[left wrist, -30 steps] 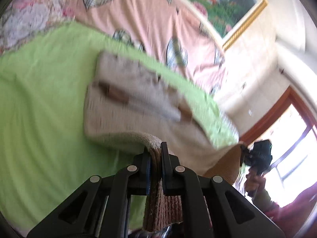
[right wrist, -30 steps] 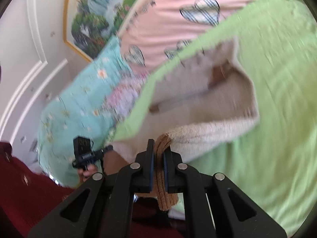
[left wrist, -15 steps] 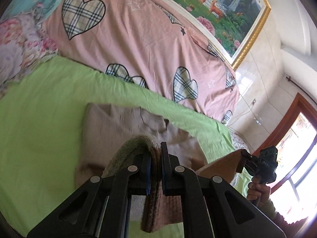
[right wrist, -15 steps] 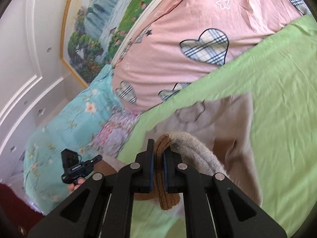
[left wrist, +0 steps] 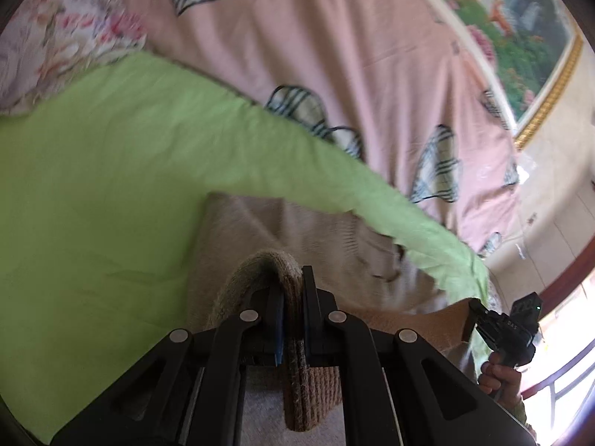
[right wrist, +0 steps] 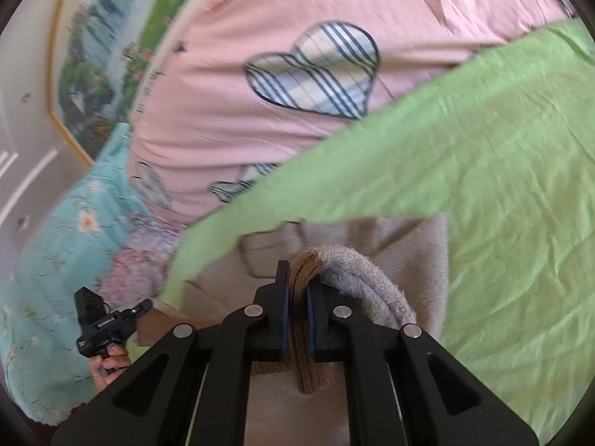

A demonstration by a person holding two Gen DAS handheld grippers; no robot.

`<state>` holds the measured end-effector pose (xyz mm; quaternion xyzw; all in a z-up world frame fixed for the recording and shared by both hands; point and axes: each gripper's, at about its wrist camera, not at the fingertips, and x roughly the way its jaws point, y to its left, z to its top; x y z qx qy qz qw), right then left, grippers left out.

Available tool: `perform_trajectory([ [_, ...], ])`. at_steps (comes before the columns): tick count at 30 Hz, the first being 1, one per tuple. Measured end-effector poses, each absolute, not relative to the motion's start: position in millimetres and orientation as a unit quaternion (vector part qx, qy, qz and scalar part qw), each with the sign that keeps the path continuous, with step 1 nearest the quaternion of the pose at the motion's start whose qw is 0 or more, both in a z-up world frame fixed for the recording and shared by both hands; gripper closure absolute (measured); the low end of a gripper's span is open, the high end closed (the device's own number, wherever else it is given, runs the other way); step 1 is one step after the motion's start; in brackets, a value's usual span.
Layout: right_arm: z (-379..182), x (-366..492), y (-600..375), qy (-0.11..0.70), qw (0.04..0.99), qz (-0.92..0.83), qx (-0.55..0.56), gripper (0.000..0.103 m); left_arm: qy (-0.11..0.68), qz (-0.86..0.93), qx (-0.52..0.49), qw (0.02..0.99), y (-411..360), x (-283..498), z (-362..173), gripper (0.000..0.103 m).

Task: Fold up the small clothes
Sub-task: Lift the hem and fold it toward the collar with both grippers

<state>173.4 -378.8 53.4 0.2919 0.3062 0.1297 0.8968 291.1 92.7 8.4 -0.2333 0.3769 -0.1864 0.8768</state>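
Note:
A small beige knit sweater (left wrist: 282,230) with a brown ribbed hem lies on a green sheet (left wrist: 96,193). My left gripper (left wrist: 292,290) is shut on one corner of the hem, folded over the body. My right gripper (right wrist: 297,282) is shut on the other hem corner, over the sweater (right wrist: 409,245) in the right wrist view. The right gripper also shows in the left wrist view (left wrist: 472,319), holding the hem's far end. The left gripper shows in the right wrist view (right wrist: 143,306).
The green sheet (right wrist: 483,171) covers a bed. Behind it lie a pink quilt with plaid hearts (left wrist: 334,48) and a floral turquoise quilt (right wrist: 55,245). A framed landscape painting (left wrist: 520,26) hangs on the wall. A window (left wrist: 565,353) is at the right.
Both grippers have carried the hem forward and lower over the sweater's body. The sweater now sits closer under the fingers, folded over itself.

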Motion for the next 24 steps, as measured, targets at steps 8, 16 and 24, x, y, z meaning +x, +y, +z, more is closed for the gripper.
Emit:
perform_trajectory([
  [8, 26, 187, -391, 0.350, 0.882, 0.074, 0.305, 0.066, 0.413, -0.171, -0.210, 0.869, 82, 293, -10, 0.079],
  [16, 50, 147, -340, 0.344, 0.893, 0.168, 0.236, 0.060, 0.423, -0.319, -0.098, 0.843, -7, 204, 12, 0.070],
  [24, 4, 217, -263, 0.493, 0.838, 0.204, 0.112, 0.061, 0.480, -0.268, -0.030, 0.835, -53, 280, -29, 0.082],
])
